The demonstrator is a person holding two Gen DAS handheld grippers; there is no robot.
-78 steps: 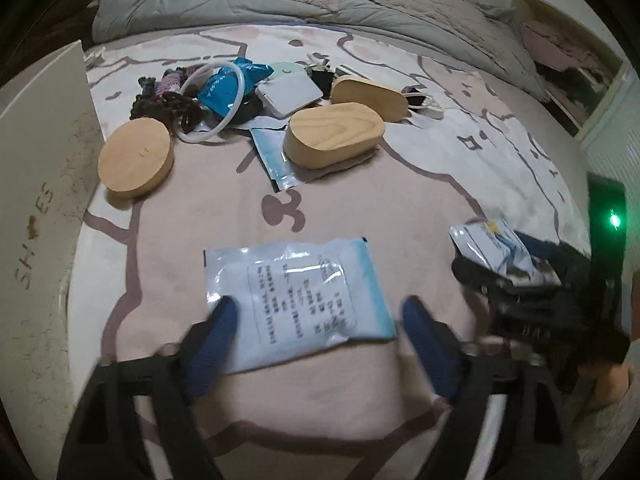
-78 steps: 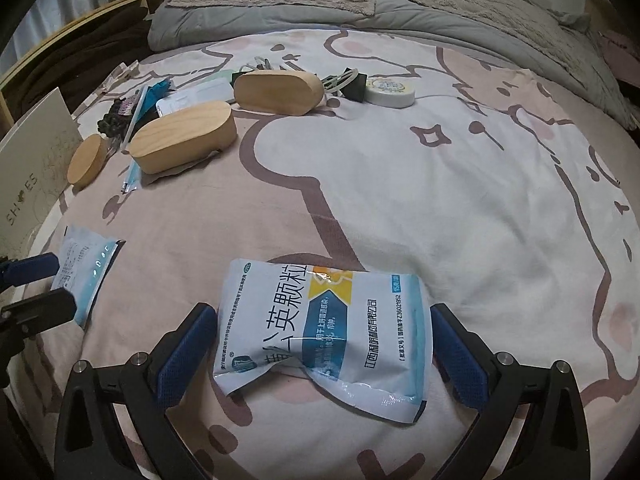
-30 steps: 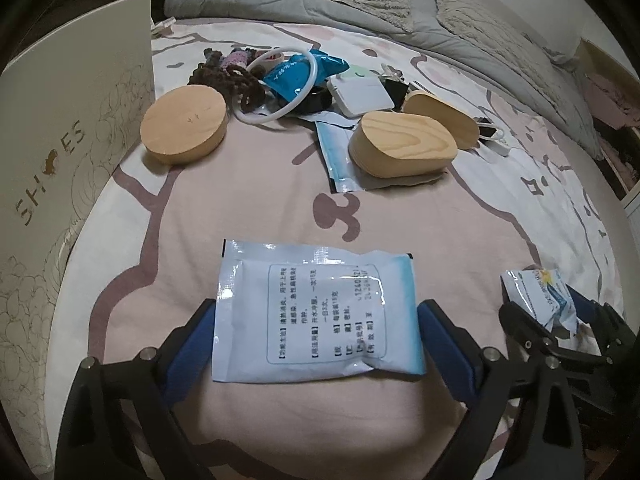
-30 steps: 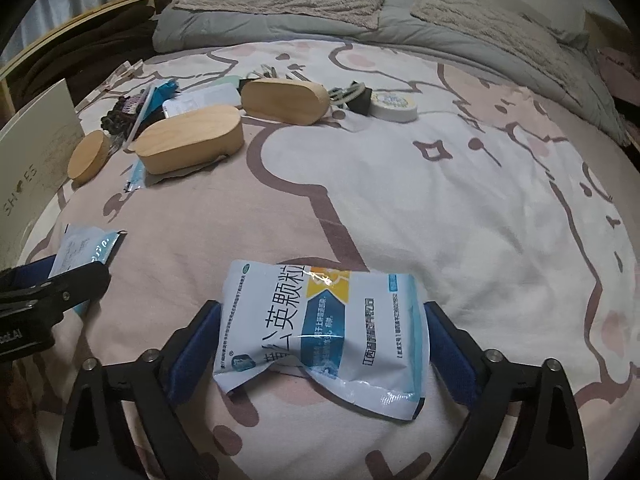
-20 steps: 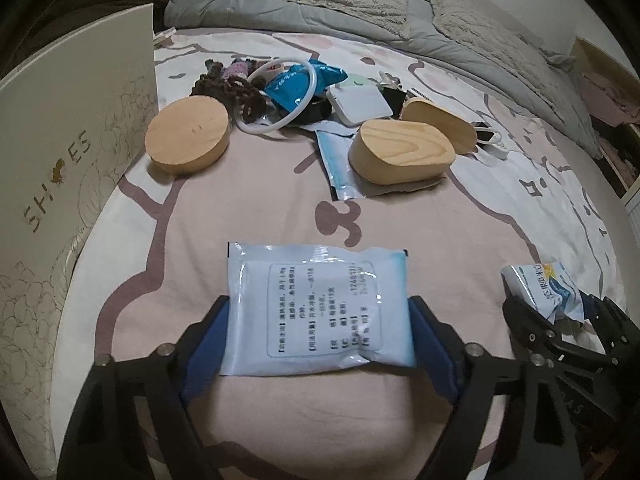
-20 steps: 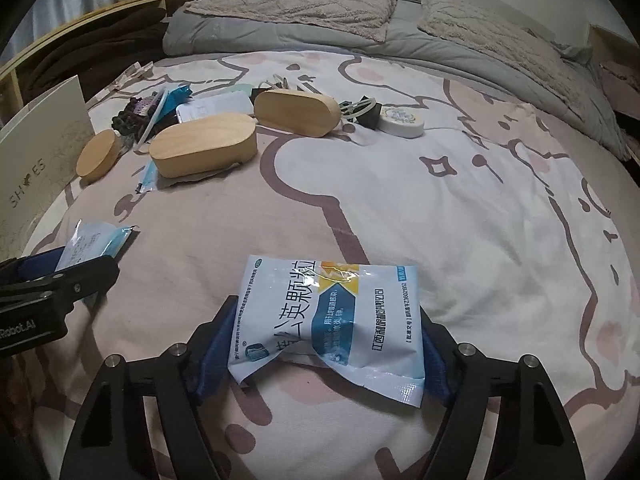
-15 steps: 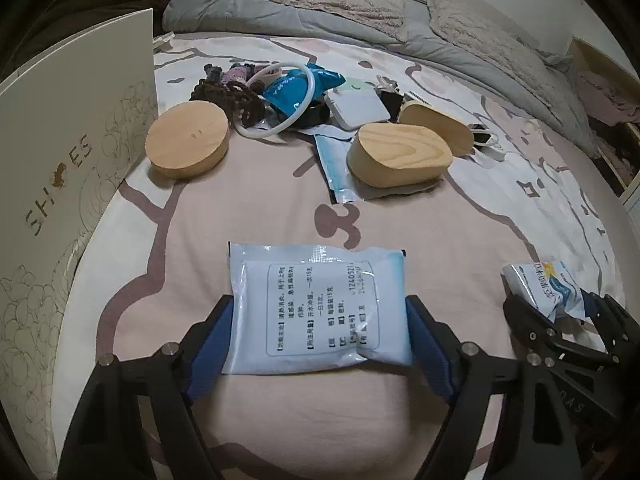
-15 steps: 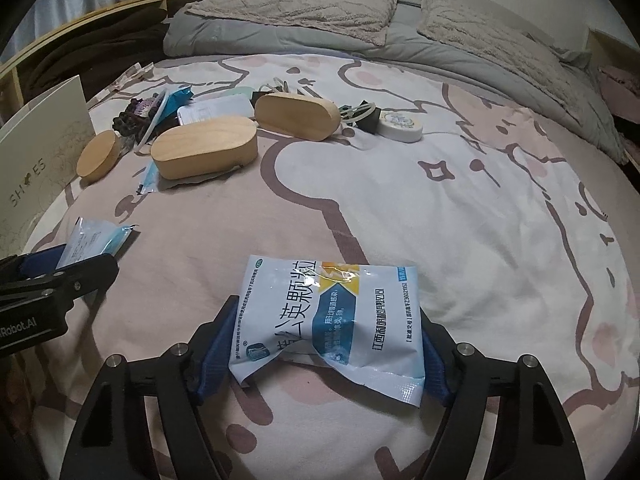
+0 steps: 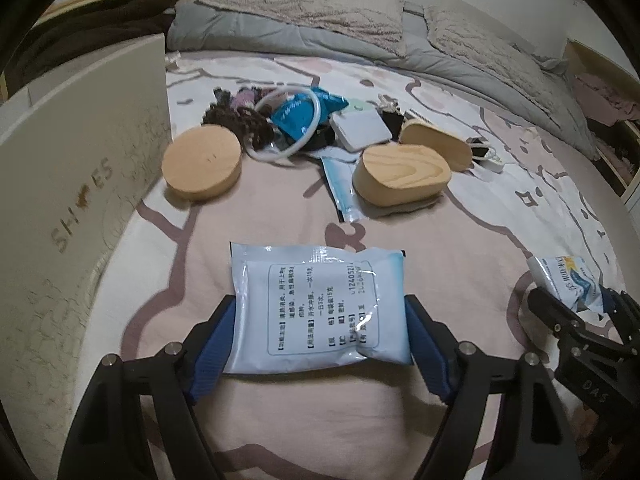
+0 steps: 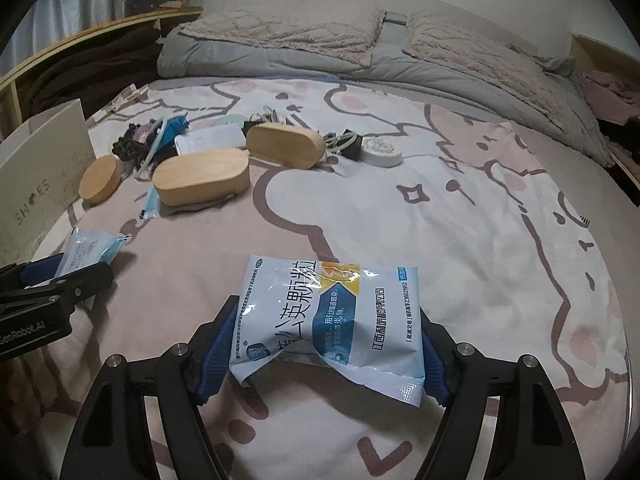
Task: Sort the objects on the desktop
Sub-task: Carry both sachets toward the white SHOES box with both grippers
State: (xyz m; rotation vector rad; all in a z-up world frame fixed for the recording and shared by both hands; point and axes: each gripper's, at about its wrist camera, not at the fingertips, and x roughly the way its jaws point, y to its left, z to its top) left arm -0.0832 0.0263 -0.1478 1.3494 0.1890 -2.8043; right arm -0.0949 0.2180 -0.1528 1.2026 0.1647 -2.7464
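Note:
My left gripper [image 9: 320, 332] is shut on a pale blue medicine sachet [image 9: 320, 304], back side up with black print, held just above the pink bedsheet. My right gripper [image 10: 324, 344] is shut on a second sachet [image 10: 332, 320], front side up with blue and yellow print, its lower edge crumpled. The right sachet also shows in the left wrist view [image 9: 568, 280] at the far right, and the left sachet shows in the right wrist view [image 10: 88, 248] at the far left.
A cream shoe box [image 9: 72, 200] stands at the left. Beyond lie a round wooden lid [image 9: 202, 162], two oval wooden boxes [image 9: 400, 174] [image 10: 286, 145], a third sachet [image 9: 340, 188], a white tube ring, hair ties, a white case [image 9: 360, 132] and a small tin [image 10: 382, 150]. Grey bedding [image 10: 360, 52] lies behind.
Both grippers have closed from open onto their sachets and lifted them slightly off the sheet. Both views have risen and tilted up a little.

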